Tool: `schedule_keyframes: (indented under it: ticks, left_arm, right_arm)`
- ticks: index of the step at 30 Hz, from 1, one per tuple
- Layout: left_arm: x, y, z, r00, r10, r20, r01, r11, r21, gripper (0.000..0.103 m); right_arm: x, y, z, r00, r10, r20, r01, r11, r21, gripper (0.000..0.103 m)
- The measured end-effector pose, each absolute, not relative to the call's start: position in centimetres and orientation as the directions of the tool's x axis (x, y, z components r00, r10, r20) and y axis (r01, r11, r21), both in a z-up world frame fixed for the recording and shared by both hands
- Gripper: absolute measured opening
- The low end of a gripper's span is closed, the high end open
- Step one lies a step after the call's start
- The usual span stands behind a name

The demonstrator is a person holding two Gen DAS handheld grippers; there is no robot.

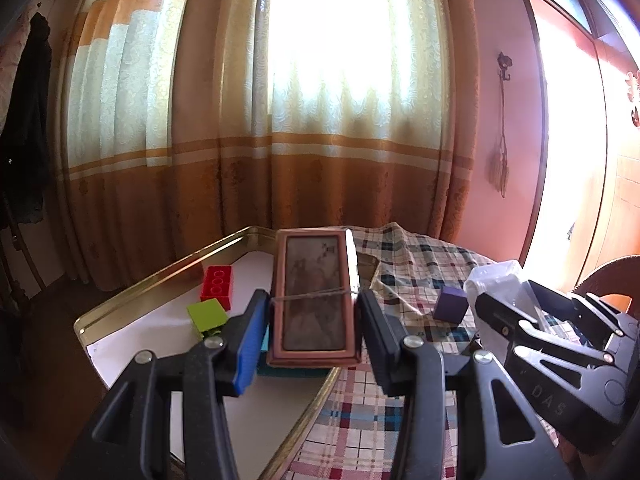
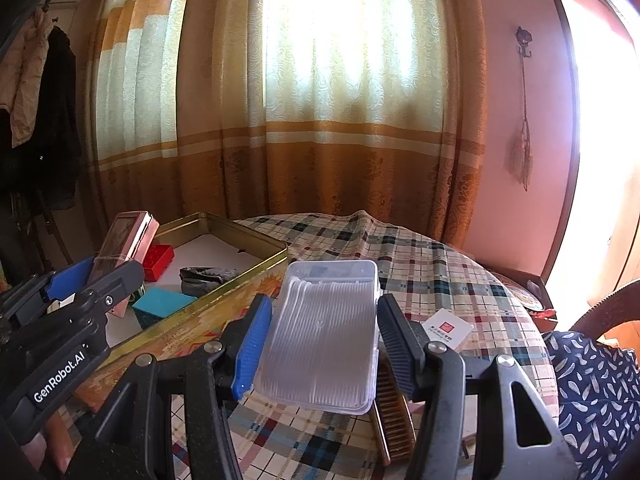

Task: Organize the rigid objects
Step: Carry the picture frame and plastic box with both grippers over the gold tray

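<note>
Two hand-held grippers are busy: the left hand-held gripper [image 1: 314, 322] pinches a flat copper-brown rectangular case [image 1: 314, 296] over the gold metal tray [image 2: 240, 236] holding a red plastic brick [image 1: 217, 286], while the right hand-held gripper [image 2: 320, 344] pinches a clear ribbed plastic box [image 2: 320, 336] above the checked counter [image 2: 440, 272] and a brown comb [image 2: 394, 412].

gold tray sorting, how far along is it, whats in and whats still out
Done: the gold tray already holds a red brick, a green block, a teal block and a grey pouch.

In hand: the left claw grips a brown case over the tray; the right claw holds a clear plastic box above the tablecloth.

Left: a purple cube, a comb and a white card.
</note>
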State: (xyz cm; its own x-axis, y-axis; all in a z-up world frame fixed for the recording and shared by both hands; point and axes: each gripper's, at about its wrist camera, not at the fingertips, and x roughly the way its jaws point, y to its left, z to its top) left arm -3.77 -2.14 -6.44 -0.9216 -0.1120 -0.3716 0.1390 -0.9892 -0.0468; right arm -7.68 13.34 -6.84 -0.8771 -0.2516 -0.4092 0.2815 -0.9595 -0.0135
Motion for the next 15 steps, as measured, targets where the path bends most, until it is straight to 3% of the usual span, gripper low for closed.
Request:
schedule_keyframes:
  ticks: [15]
  left_arm:
    - [-3.1,-3.9,-6.3,-0.922,-0.123,-0.368,0.158,-0.985,-0.066,0.046]
  right_arm:
    - [-7.0,12.4,-6.7,-0.880,-0.268,-0.391,0.302,-0.953,-0.029,0.057]
